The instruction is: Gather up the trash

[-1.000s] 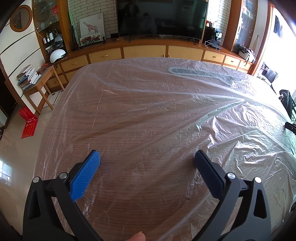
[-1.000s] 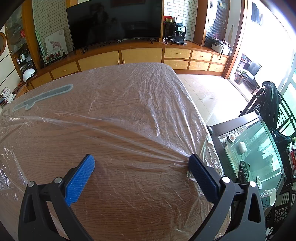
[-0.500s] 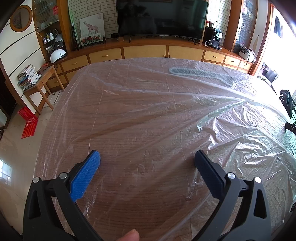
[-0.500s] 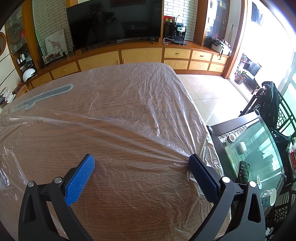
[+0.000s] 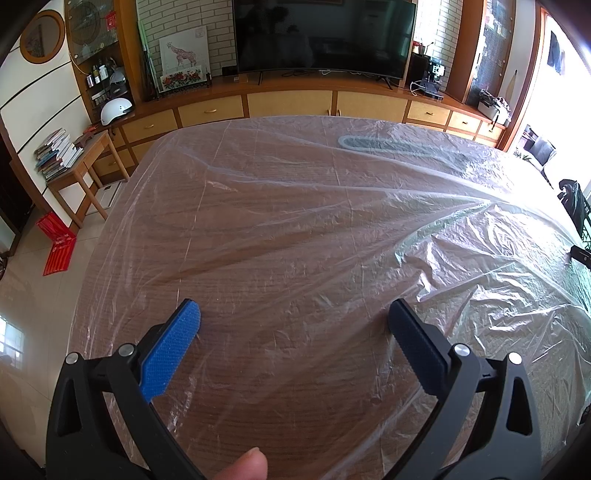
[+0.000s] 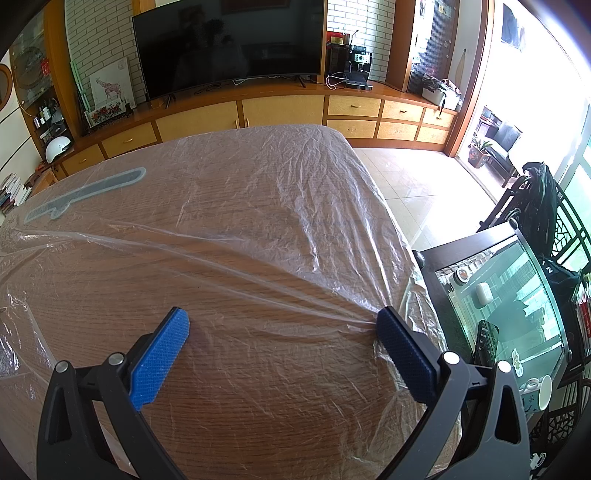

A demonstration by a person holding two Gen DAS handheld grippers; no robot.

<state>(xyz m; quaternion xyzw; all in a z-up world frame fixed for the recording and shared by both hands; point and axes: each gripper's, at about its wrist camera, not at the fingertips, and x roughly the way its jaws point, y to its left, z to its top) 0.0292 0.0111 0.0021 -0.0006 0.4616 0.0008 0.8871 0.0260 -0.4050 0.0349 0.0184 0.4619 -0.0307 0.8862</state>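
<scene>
A thin clear plastic sheet (image 5: 295, 221) lies crumpled over the whole wooden table; it also shows in the right wrist view (image 6: 277, 221). A grey-green printed strip (image 5: 388, 146) lies under it near the far edge, also seen in the right wrist view (image 6: 85, 192). My left gripper (image 5: 293, 317) is open and empty, low over the sheet near the table's near left part. My right gripper (image 6: 282, 321) is open and empty over the near right corner; a taut fold of the sheet runs to its right fingertip (image 6: 384, 321).
A long wooden cabinet (image 5: 288, 103) with a television (image 5: 325, 33) stands behind the table. A small side table with books (image 5: 74, 162) stands at left. A glass-topped dark stand (image 6: 498, 306) with cups stands right of the table, by a tiled floor (image 6: 413, 184).
</scene>
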